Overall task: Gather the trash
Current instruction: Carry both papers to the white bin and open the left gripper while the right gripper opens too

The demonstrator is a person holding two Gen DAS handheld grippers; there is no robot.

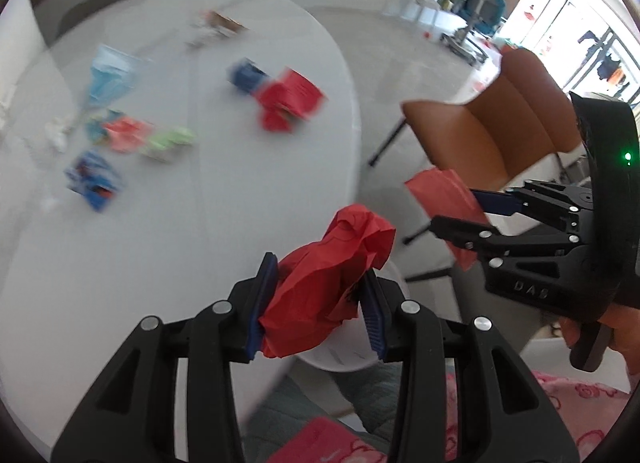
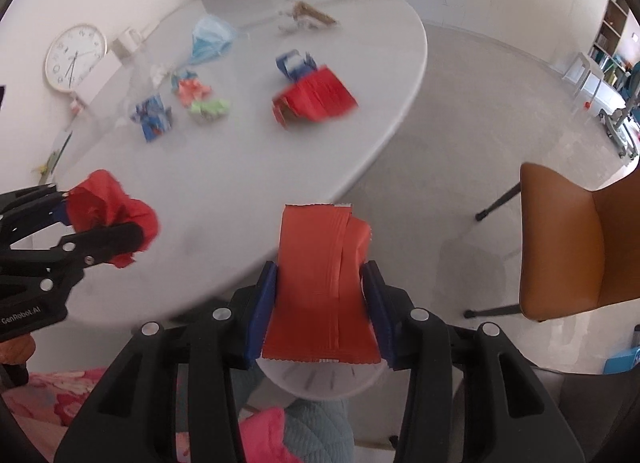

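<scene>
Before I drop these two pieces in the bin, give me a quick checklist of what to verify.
1. Left claw shut on crumpled red wrapper: ok.
2. Right claw shut on flat red packet: ok.
3. The two claws apart, not touching: ok.
4. White bin below the claws: rim visible, ok.
5. Bin opening unobstructed: cannot tell, the claws and what they hold cover it.
6. Table cleared of trash: not ok, several wrappers remain.
</scene>
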